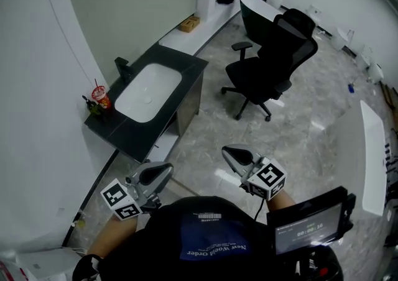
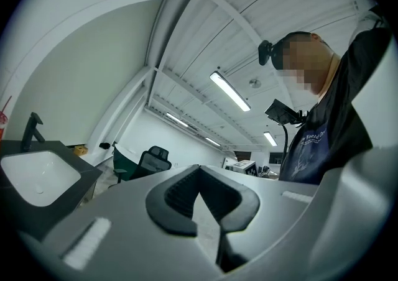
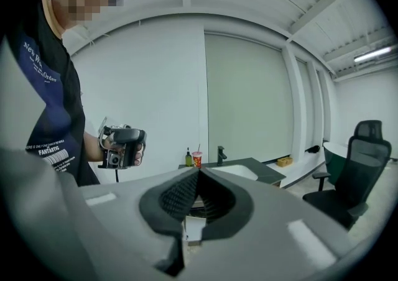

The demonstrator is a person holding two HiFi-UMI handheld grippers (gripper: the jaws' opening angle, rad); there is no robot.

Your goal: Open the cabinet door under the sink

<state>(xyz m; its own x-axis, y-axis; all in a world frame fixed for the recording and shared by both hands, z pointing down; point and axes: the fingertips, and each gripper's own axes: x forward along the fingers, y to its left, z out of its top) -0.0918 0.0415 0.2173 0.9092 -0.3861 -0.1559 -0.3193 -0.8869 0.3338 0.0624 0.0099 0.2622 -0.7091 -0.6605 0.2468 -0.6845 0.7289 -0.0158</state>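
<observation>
Person stands on the open floor, well apart from the vanity. Both grippers are held up near the chest.

Left gripper (image 1: 163,170): jaws together, nothing between the pads. It points toward the vanity side.

Right gripper (image 1: 230,153): jaws also closed tight and empty. Its own view looks across at the vanity, with the left gripper showing in the person's hand off to the left.

Cabinet (image 1: 188,104) sits under the dark counter (image 1: 134,138), below the white sink (image 1: 148,92), against the left wall. Only its dark front and side show, at a steep angle (can't tell from here whether the door is shut or ajar). Neither gripper is near it.

On the counter: black faucet (image 1: 123,68) behind the basin, and a red cup (image 1: 99,95) with a straw at the far corner.

Black office chair (image 1: 273,62) stands on the floor right of the vanity.
</observation>
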